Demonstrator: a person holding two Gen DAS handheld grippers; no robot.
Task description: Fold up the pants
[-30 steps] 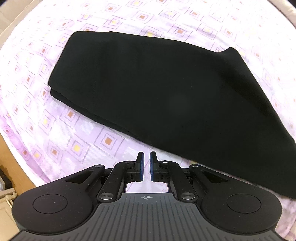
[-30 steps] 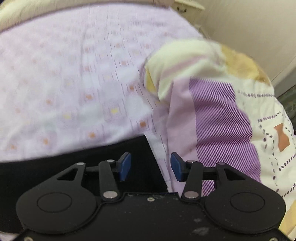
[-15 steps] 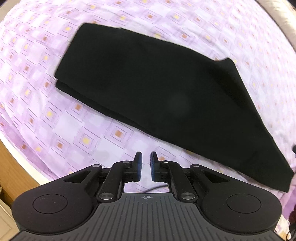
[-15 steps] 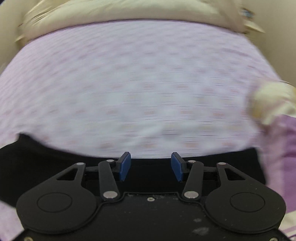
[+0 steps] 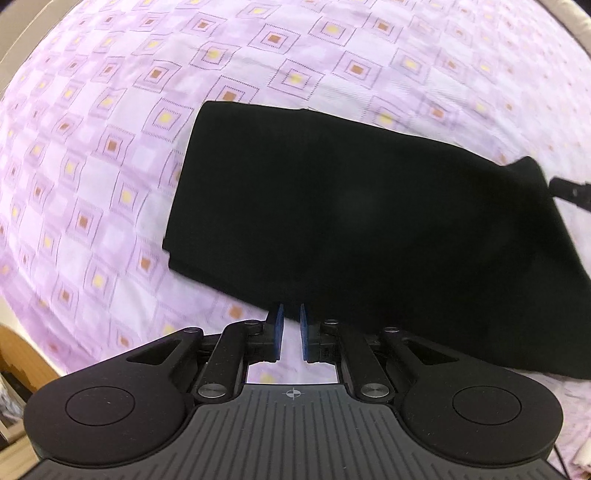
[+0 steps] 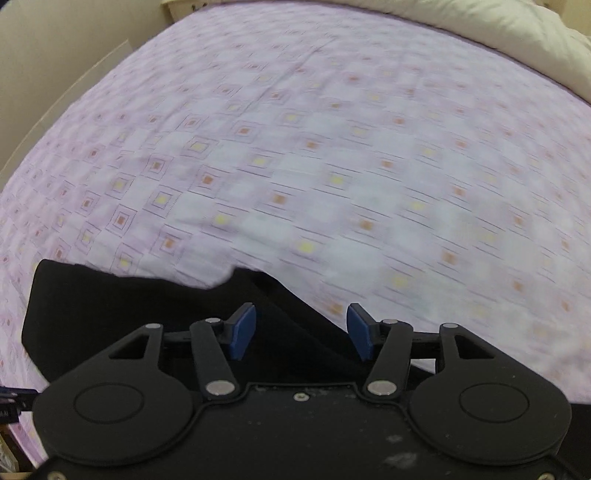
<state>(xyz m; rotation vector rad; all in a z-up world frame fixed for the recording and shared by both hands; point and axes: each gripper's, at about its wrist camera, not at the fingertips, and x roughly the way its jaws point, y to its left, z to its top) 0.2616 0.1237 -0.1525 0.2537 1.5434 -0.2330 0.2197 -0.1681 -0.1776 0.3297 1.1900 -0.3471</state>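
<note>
The black pants [image 5: 351, 221] lie folded in a long flat band on the purple patterned bed sheet [image 5: 110, 166]. My left gripper [image 5: 290, 314] hovers at their near edge, its blue pads nearly together with a narrow gap, holding nothing. The other gripper's tip [image 5: 569, 192] pokes in at the right end of the pants. In the right wrist view the pants [image 6: 147, 314] lie under my right gripper [image 6: 301, 319], which is open and empty above a raised fold at their far edge.
The bed sheet [image 6: 332, 147] stretches far beyond the pants. A cream duvet [image 6: 480, 33] is bunched along the far right edge. A wooden bed frame [image 5: 22, 350] shows at the lower left, with a beige wall [image 6: 55, 55] to the left.
My left gripper has moved closer to the pants' near edge. My right gripper has swung left, away from the striped quilt, and now sits over the pants.
</note>
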